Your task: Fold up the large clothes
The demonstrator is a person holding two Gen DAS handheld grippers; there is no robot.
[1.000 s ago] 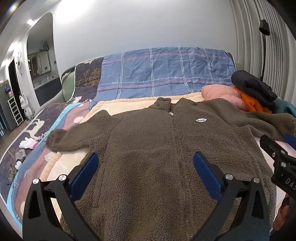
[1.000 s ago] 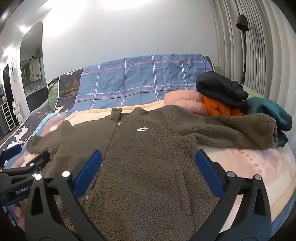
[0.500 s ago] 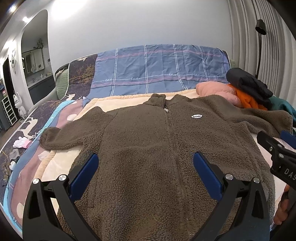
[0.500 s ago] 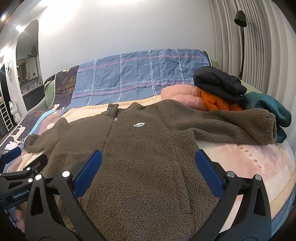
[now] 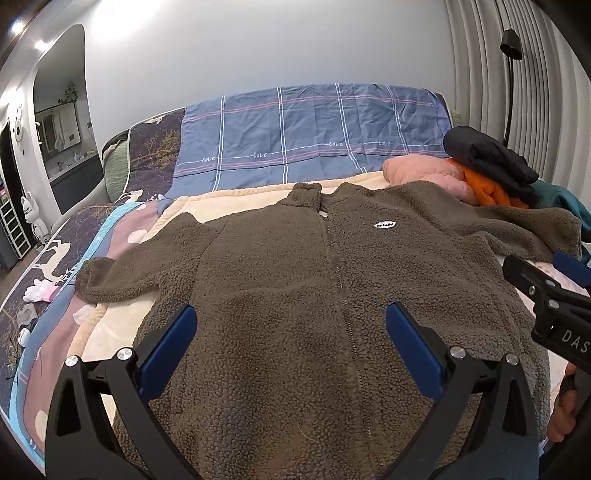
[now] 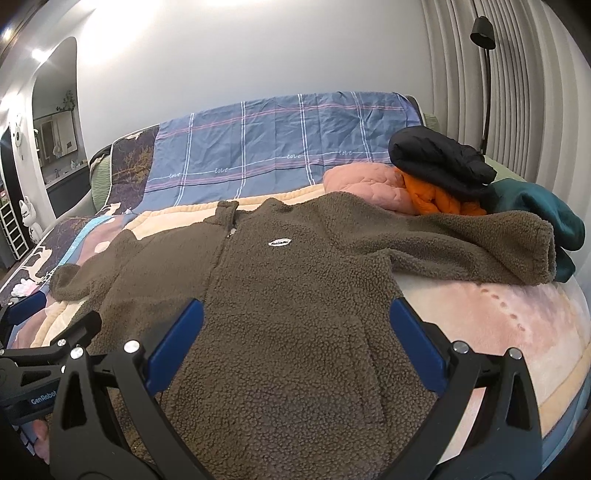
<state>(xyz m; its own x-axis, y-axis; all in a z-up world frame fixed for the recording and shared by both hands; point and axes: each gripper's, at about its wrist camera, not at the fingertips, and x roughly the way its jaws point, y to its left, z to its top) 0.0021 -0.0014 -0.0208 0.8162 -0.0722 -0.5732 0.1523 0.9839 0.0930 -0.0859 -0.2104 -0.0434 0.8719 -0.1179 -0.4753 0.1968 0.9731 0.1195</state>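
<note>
A brown fleece zip jacket [image 5: 314,280] lies flat and face up on the bed, both sleeves spread out; it also shows in the right wrist view [image 6: 295,295]. My left gripper [image 5: 290,332] is open and empty, hovering above the jacket's lower middle near the zipper. My right gripper [image 6: 295,325] is open and empty above the jacket's lower right front. The left sleeve cuff [image 5: 92,284] rests on the bed's left side. The right sleeve cuff [image 6: 535,254] lies against the pile of clothes.
A pile of clothes sits at the back right: pink [image 6: 365,184], orange [image 6: 428,195], black [image 6: 439,158] and teal [image 6: 546,214]. A blue plaid sheet [image 5: 306,133] covers the head of the bed. Small items [image 5: 40,295] lie at the bed's left edge. A floor lamp [image 6: 484,33] stands right.
Both grippers have lifted and pulled back slightly, so more of the jacket and bed shows. The jacket has not moved, and both grippers stay open.
</note>
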